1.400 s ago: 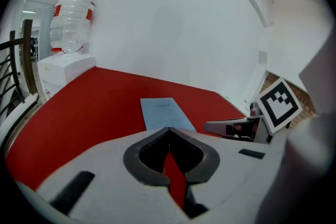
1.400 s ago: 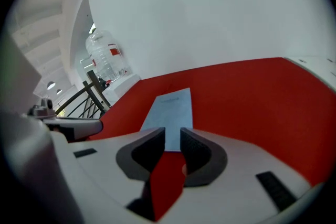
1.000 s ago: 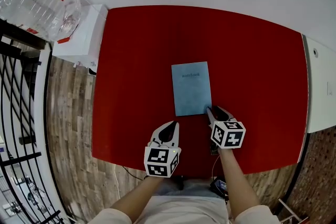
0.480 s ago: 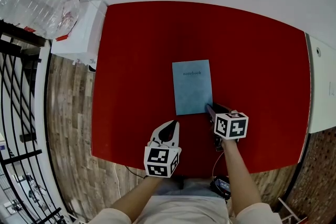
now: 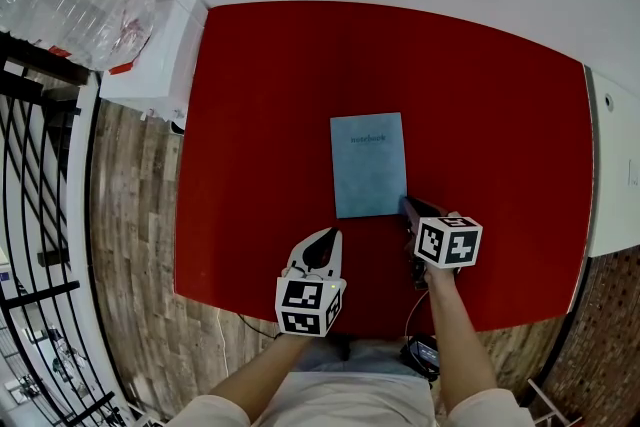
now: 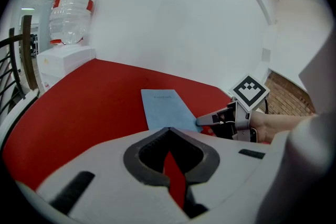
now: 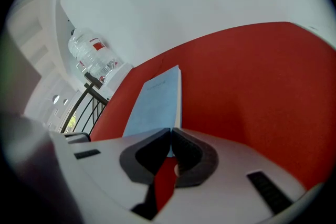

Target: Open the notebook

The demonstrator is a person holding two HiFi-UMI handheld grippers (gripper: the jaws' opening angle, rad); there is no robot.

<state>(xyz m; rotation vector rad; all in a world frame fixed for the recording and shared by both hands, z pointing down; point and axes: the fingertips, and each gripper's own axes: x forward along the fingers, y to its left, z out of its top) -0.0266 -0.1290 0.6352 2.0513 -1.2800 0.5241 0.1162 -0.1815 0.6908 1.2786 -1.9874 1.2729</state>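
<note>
A light blue notebook point(image 5: 368, 163) lies closed and flat on the red table point(image 5: 260, 115); it also shows in the left gripper view point(image 6: 165, 110) and the right gripper view point(image 7: 155, 102). My right gripper point(image 5: 404, 202) is shut, its tips meeting at the notebook's near right corner point(image 7: 170, 129); whether they pinch the cover I cannot tell. In the left gripper view the right gripper point(image 6: 202, 120) points at that same corner. My left gripper point(image 5: 325, 237) is shut on nothing, above the table near its front edge, left of the notebook's near end point(image 6: 168, 128).
A white cabinet point(image 5: 155, 65) with clear plastic water bottles point(image 5: 70, 0) stands off the table's far left corner. A black railing point(image 5: 40, 195) runs along the left over wooden floor. A white counter point(image 5: 612, 165) borders the table's right side.
My right gripper has rolled and slid slightly right, its tips staying at the notebook's near right corner. The notebook and left gripper have not moved.
</note>
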